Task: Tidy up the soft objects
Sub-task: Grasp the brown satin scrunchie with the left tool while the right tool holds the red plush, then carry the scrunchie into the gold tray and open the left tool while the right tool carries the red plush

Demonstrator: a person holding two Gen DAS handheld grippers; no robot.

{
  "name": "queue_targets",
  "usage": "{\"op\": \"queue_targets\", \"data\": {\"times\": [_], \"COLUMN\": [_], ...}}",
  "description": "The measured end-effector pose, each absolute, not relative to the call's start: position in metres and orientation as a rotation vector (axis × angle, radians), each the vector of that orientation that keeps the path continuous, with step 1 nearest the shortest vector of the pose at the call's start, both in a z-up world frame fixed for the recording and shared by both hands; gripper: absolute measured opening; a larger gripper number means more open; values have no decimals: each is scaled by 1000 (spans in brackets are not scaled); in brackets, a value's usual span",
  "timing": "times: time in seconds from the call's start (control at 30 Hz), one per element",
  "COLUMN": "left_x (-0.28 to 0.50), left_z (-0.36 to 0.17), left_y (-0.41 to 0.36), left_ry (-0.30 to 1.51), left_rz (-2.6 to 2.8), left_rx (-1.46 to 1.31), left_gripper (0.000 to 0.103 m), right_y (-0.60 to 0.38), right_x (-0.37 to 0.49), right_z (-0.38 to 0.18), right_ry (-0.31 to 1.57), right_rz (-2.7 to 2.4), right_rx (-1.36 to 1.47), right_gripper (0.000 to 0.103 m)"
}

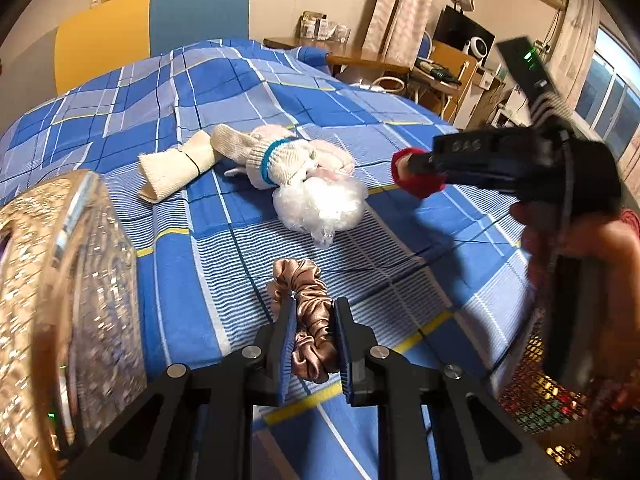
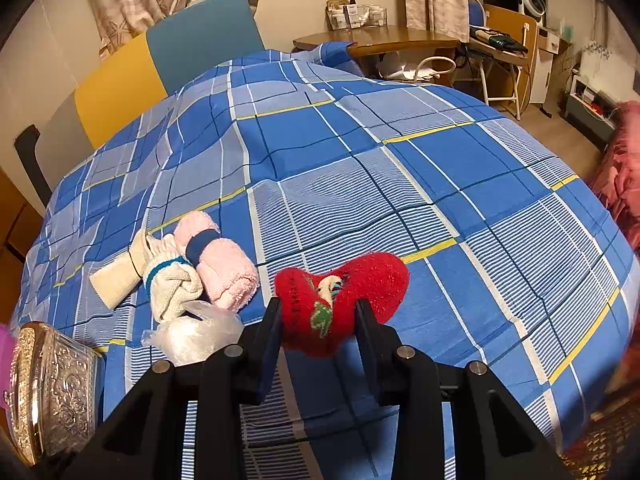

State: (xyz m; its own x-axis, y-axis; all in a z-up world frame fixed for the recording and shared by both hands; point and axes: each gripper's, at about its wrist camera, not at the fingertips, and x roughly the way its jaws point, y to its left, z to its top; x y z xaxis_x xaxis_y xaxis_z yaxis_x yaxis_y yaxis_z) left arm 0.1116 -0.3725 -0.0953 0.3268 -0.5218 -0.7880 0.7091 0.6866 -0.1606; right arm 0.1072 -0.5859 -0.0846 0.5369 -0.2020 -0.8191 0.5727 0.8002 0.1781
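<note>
**Both grippers loaded, box at near left**

The left gripper (image 1: 314,344) had clamped the scrunchie (image 1: 308,312) on the near bedspread (image 1: 400,280); the right gripper (image 2: 318,320) pinched the red toy (image 2: 340,296). Lift straight, then swing left to the box (image 1: 60,280), clearing its rim; the bed's right side lay open

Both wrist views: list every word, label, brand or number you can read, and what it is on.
No text can be read for sure.
Raised marks on the side of the right tool, seen in the left wrist view: too blurred to read.
Boxes and packets on the wooden desk: print too small.
Red plush in the right tool: embroidered picture only, no letters.
</note>
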Motion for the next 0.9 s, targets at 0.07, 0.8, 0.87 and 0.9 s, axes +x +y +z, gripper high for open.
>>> {"op": "queue_targets", "data": {"times": [0.07, 0.8, 0.87, 0.9], "left_x": [110, 101, 105, 107], "left_z": [-90, 19, 23, 24], "left_y": [-364, -208, -185, -175], "left_ry": [937, 742, 729, 721], "left_rz": [-826, -857, -824, -810], "left_rx": [201, -99, -112, -119], "left_gripper": [17, 17, 17, 17], "right_y": [-585, -578, -577, -577], "right_x": [107, 106, 105, 105], "right_z": [-84, -81, -80, -79], "right_ry": [895, 883, 877, 873], "right_rz": [-486, -503, -503, -504], "right_rx": [453, 390, 385, 385], "right_gripper": [36, 36, 36, 36]}}
